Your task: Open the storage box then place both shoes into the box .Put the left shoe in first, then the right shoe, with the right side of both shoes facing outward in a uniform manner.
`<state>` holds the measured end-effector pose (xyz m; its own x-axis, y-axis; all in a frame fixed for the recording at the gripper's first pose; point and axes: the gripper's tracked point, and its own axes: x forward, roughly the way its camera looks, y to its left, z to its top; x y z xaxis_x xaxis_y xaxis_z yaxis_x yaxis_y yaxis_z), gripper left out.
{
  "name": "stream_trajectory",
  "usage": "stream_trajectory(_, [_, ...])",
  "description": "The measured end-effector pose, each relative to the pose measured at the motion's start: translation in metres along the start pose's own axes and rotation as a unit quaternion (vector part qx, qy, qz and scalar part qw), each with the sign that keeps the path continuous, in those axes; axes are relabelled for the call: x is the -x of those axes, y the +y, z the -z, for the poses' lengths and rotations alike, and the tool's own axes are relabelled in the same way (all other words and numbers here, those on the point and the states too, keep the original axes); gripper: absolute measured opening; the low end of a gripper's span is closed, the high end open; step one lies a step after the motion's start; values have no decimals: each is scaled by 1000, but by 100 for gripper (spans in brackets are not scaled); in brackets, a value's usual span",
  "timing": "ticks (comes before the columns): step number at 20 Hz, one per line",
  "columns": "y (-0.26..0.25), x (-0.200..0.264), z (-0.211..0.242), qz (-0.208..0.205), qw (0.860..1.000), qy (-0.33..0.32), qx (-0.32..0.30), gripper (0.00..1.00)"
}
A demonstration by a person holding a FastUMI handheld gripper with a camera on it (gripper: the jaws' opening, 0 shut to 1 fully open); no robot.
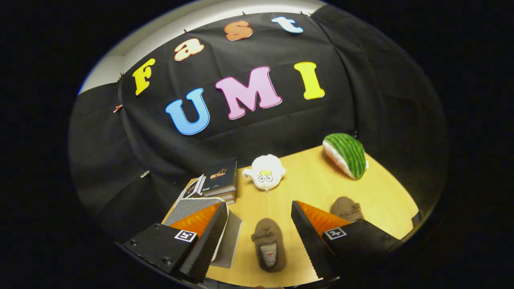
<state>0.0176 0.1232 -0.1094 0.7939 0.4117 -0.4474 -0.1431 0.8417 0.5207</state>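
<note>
My gripper hangs high above a wooden table, its two orange-and-black fingers wide apart and holding nothing. Down between them lies a brown slipper, toe pointing away from me. A second brown slipper rests farther right, partly hidden behind the right finger. The grey storage box sits on the table under and beyond the left finger; its white-edged lid looks lifted, though the finger covers much of it.
A stack of dark books stands beyond the box. A white plush toy sits in the middle of the table's far side, and a watermelon-slice plush lies at the far right. Black cloth walls close the booth.
</note>
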Motion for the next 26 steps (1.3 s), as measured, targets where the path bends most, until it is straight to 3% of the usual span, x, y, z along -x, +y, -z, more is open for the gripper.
stream_trajectory(4, [26,-17,39,-66,992,96,-51,99])
stream_trajectory(9, [68,-32,93,-157,965,186,-97,98])
stream_trajectory(12, [75,-45,127,-176,953,223,-105,98])
stream_trajectory(16, [85,-53,164,-202,926,272,-167,98])
stream_trajectory(22, [107,-72,186,-233,893,298,-242,98])
stream_trajectory(26, [116,-74,185,-249,863,324,-297,96])
